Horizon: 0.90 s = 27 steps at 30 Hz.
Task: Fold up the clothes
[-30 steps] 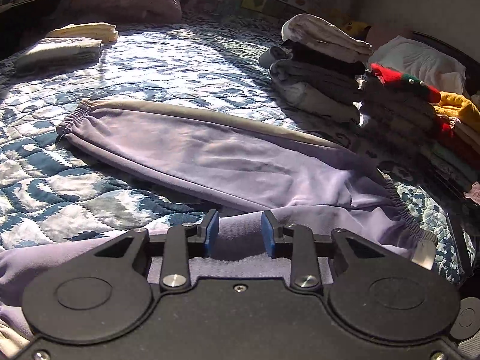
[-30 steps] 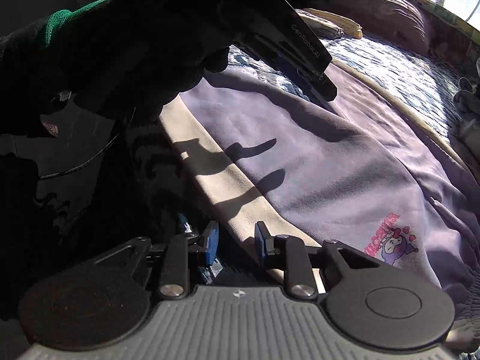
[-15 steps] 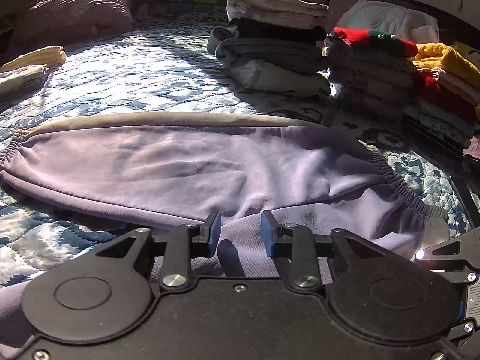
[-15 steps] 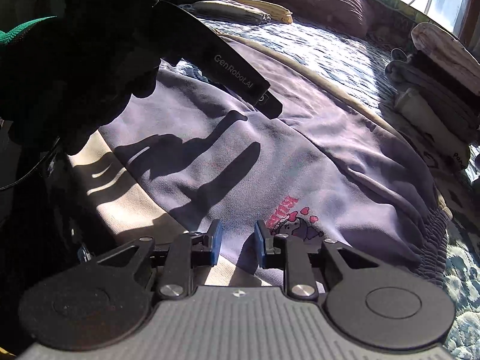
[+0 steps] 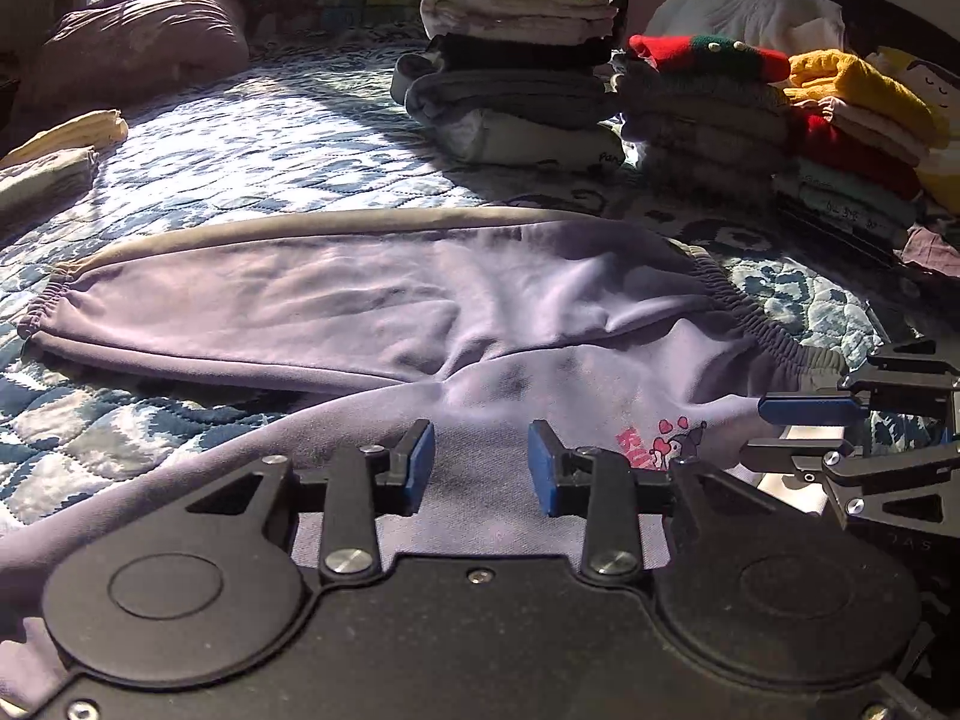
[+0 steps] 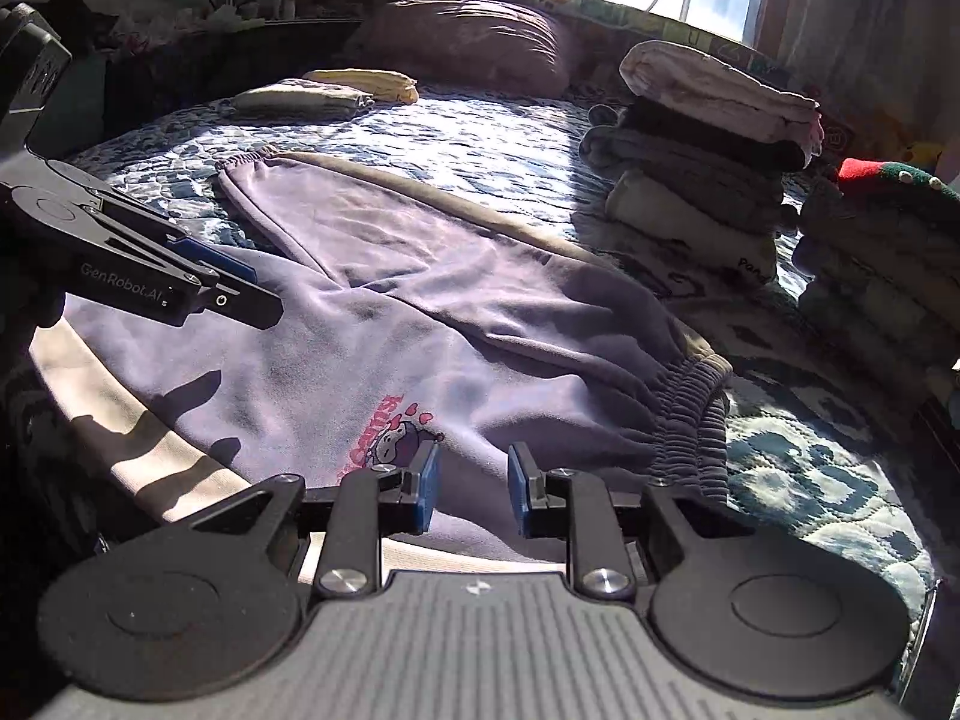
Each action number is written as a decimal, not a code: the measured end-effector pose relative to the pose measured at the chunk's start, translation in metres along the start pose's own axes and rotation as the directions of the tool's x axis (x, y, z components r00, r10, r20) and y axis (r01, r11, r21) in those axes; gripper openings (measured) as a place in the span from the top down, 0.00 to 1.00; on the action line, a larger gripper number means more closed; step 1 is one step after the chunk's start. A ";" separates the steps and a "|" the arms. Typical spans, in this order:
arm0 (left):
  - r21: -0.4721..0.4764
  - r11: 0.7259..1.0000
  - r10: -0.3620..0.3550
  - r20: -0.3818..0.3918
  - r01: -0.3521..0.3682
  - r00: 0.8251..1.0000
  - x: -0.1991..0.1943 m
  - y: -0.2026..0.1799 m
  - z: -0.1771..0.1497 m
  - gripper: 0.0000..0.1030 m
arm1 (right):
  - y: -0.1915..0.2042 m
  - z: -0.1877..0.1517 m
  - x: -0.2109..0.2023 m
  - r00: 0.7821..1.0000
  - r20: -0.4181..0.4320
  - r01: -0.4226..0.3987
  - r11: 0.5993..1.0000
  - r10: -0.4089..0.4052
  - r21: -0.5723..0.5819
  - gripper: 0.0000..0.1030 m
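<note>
So there's a pair of lavender sweatpants spread flat on the quilted blue-and-white bed, just ahead of both tools. The left hand-held gripper sits low over the near leg with its blue pads apart, nothing between them, just fabric underneath. The right hand-held gripper is the same deal: jaws parted, empty, hovering right at the little cartoon print near the waist, with the elastic waistband bunched up just to its right. From the left camera you can see the right tool poking in at the right edge, beside the waistband. Farther out past the pants, to the right, are stacks of folded clothes, and far off to the left a purple pillow plus a couple of folded pale pieces.
</note>
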<state>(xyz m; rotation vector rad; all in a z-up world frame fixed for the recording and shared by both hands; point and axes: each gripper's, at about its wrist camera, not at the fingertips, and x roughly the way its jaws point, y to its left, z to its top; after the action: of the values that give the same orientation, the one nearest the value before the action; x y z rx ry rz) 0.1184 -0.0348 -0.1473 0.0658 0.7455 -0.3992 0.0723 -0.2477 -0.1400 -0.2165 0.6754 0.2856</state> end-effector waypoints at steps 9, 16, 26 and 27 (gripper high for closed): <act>0.041 0.997 0.067 -0.105 -0.063 0.992 -0.024 -0.008 -0.055 0.55 | -0.030 -0.029 -0.001 0.996 -0.056 0.074 0.994 -0.070 0.077 0.73; 0.015 0.994 0.106 -0.075 -0.105 0.992 -0.053 0.001 -0.062 0.52 | -0.027 -0.040 -0.022 0.998 0.019 0.060 0.993 -0.063 0.104 0.67; -0.276 0.939 0.207 -0.024 -0.205 0.978 -0.110 0.088 -0.074 0.52 | -0.042 -0.053 -0.023 0.999 -0.042 0.031 0.972 -0.022 0.233 0.64; -0.312 0.924 0.232 -0.008 -0.222 0.973 -0.117 0.102 -0.076 0.52 | -0.044 -0.054 -0.027 1.000 -0.020 0.029 0.966 -0.024 0.256 0.64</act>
<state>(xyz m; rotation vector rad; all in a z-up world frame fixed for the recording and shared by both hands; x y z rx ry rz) 0.0301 0.1133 -0.1325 -0.1502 0.7551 -0.0571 0.0353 -0.3099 -0.1586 0.0197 0.7182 0.1684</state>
